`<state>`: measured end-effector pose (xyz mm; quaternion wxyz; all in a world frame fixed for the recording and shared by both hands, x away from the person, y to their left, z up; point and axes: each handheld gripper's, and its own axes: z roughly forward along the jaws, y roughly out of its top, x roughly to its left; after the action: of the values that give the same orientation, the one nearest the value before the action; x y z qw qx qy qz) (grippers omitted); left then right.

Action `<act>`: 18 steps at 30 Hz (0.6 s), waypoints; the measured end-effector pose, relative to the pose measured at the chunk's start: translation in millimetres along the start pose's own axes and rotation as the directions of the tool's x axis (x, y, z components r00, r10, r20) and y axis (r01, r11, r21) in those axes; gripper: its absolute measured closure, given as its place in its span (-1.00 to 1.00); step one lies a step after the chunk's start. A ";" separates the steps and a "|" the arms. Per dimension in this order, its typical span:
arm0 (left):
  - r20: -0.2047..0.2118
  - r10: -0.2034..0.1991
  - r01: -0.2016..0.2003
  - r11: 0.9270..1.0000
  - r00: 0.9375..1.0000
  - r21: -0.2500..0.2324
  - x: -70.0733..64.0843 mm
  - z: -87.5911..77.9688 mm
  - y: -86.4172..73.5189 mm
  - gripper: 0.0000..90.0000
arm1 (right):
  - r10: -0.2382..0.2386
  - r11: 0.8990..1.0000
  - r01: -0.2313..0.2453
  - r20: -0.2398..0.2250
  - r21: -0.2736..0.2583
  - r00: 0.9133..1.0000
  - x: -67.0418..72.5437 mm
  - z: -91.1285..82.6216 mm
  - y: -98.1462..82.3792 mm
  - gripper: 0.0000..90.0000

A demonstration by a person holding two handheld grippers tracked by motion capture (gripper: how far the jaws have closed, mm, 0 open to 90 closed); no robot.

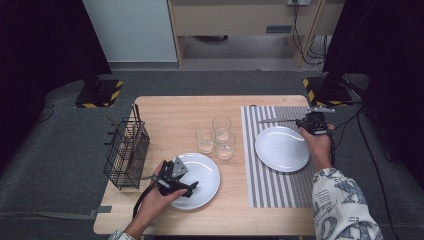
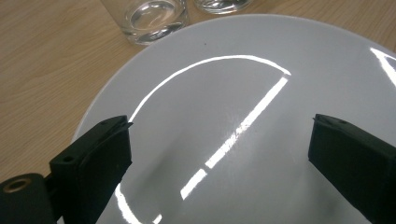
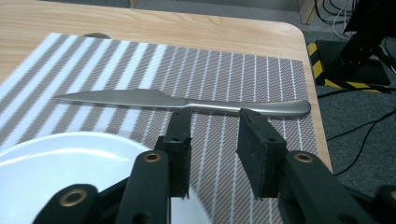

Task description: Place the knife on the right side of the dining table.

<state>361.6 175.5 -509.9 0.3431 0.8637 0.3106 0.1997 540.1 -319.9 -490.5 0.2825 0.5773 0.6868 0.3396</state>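
The knife (image 3: 187, 101) lies flat on the striped placemat (image 3: 261, 74) at the far right of the worktop, long axis crosswise just beyond the right claw (image 3: 214, 122), whose jaws stand apart, empty.

High view looks down on the table (image 1: 165, 107); claw views sit close over its two plates.
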 end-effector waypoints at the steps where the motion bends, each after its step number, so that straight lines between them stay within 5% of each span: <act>1: 0.002 -0.003 0.003 1.000 1.000 -0.003 0.6 -0.4 0.2 -0.89 | -0.001 1.000 0.001 -0.003 -0.003 1.000 3.1 -3.9 0.3 0.36; 9: 0.036 -0.026 0.027 0.999 0.999 -0.031 2.6 1.9 2.4 -0.90 | 0.000 0.999 -0.002 -0.045 -0.038 0.999 26.6 -31.9 -4.3 0.06; 18: 0.016 -0.022 0.023 0.999 1.000 -0.024 8.6 -0.2 0.6 -0.90 | -0.031 0.999 0.028 -0.069 -0.044 0.997 47.7 -47.6 -13.7 -0.35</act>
<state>368.0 181.1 -508.2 0.3582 0.8574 0.3152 0.1930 486.4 -281.1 -472.2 0.2758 0.5486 0.6972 0.3699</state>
